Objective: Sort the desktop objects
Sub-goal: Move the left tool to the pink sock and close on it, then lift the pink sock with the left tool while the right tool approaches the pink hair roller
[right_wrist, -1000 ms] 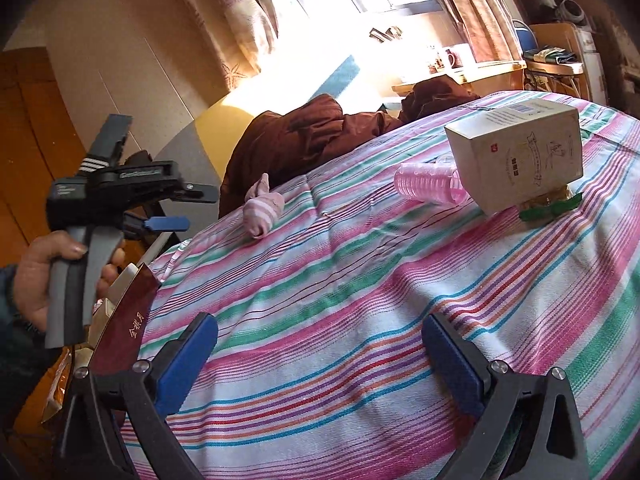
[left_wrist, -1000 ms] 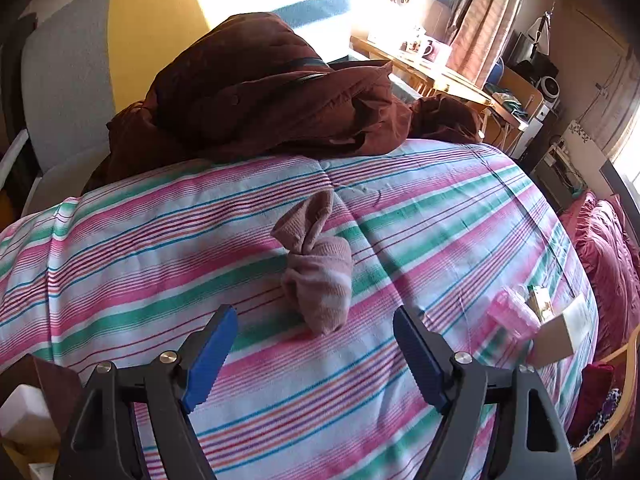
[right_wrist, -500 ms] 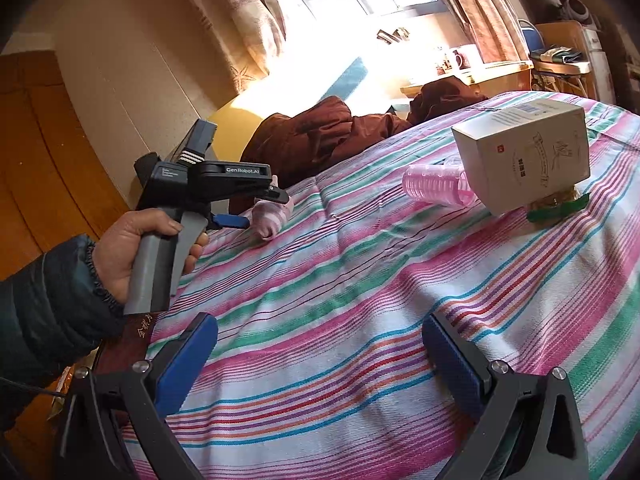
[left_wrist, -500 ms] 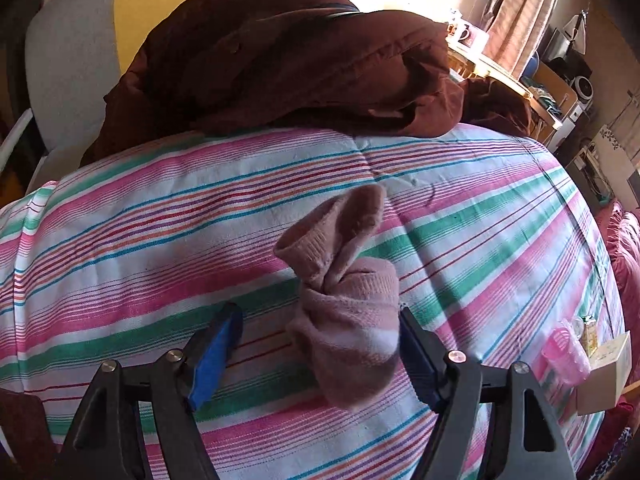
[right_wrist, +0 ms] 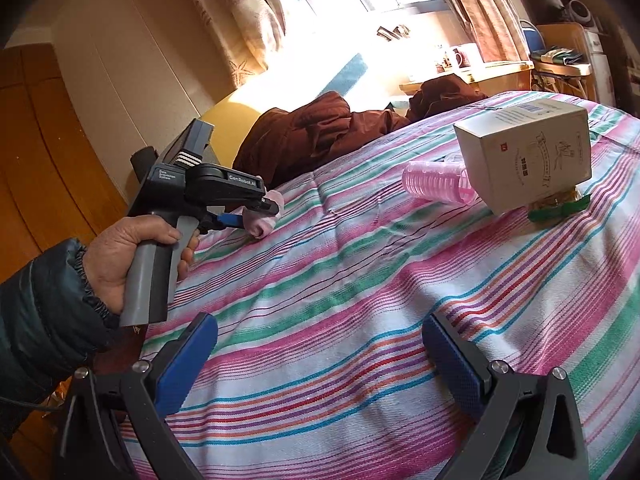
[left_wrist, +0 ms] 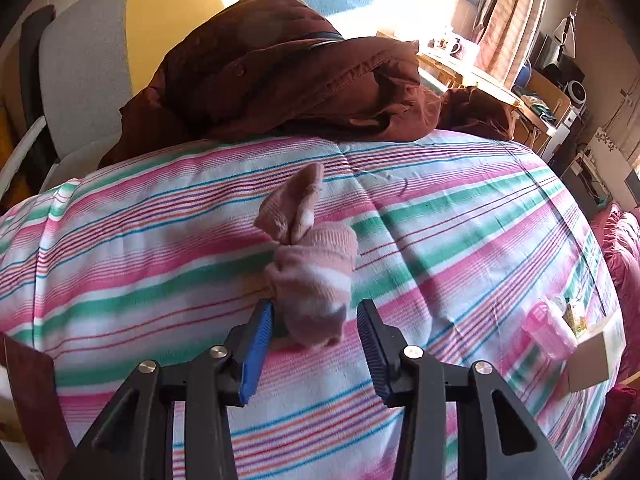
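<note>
The left tongs (left_wrist: 314,340) are closing around the knotted pink-and-white sock bundle (left_wrist: 316,276) lying on the striped quilt (left_wrist: 460,240) of the bed. Best to grip its thick lower body, not the loose top. The right tongs (right_wrist: 320,360) hang wide and empty.
</note>
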{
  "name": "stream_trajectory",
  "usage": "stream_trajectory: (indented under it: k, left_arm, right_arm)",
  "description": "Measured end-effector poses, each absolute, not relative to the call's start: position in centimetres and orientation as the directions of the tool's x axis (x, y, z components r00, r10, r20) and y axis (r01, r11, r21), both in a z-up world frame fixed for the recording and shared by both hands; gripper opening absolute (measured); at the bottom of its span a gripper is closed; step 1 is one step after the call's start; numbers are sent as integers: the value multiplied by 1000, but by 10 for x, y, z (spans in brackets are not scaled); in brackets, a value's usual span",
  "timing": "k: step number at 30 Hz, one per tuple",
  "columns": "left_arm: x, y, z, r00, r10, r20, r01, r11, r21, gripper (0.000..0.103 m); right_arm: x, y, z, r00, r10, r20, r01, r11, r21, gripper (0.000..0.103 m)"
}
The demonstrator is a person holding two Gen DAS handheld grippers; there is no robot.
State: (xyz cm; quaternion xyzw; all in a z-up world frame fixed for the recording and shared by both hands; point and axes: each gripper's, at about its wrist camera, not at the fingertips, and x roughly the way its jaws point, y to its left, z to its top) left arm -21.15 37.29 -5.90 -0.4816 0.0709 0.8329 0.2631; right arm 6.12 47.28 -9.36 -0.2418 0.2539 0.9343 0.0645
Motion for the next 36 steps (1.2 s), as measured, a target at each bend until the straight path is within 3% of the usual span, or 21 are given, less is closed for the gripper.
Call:
stream_trajectory:
  k: [5,10,13,17,27,28,31,36]
  left_arm:
    - [-164,349,-44,-412,427,-805,-537,-828,-164,44]
    - [-135,347,-36,-453,433,-779,-580,-807,-111,44]
    - [-152,345,-30,-429,452,-782,-549,-818,-171,46]
    - [-184,352,-29,-398,437,-807,-492,-844,-215,61]
    - [-238,389,-55,-351,386,-853,-459,-865,-202,60]
    - [-241,392,-59,-347,376,-859,-456,-868,-196,60]
    - [-251,396,-73,-326,355,-876,-434,-879,-195,38]
    - [-242,390,-73,-343,375,-861,-435,-876,-208,34]
  right_arm:
    - [60,473,-94,-870,0,-492,-247,-864,438,103]
    - [59,473,-94,-868,-1,-496,-249,-864,437,103]
    - [58,472,-94,-866,1,-501,-251,-865,434,103]
    - [58,472,-94,-865,1,-502,-252,-865,433,103]
    - [60,473,-95,-874,-4,-486,-243,-863,444,103]
    - [60,473,-95,-875,-5,-484,-241,-862,446,103]
    - [62,473,-95,-879,-9,-476,-236,-861,451,103]
    - [62,473,-94,-880,-10,-474,-233,-861,452,103]
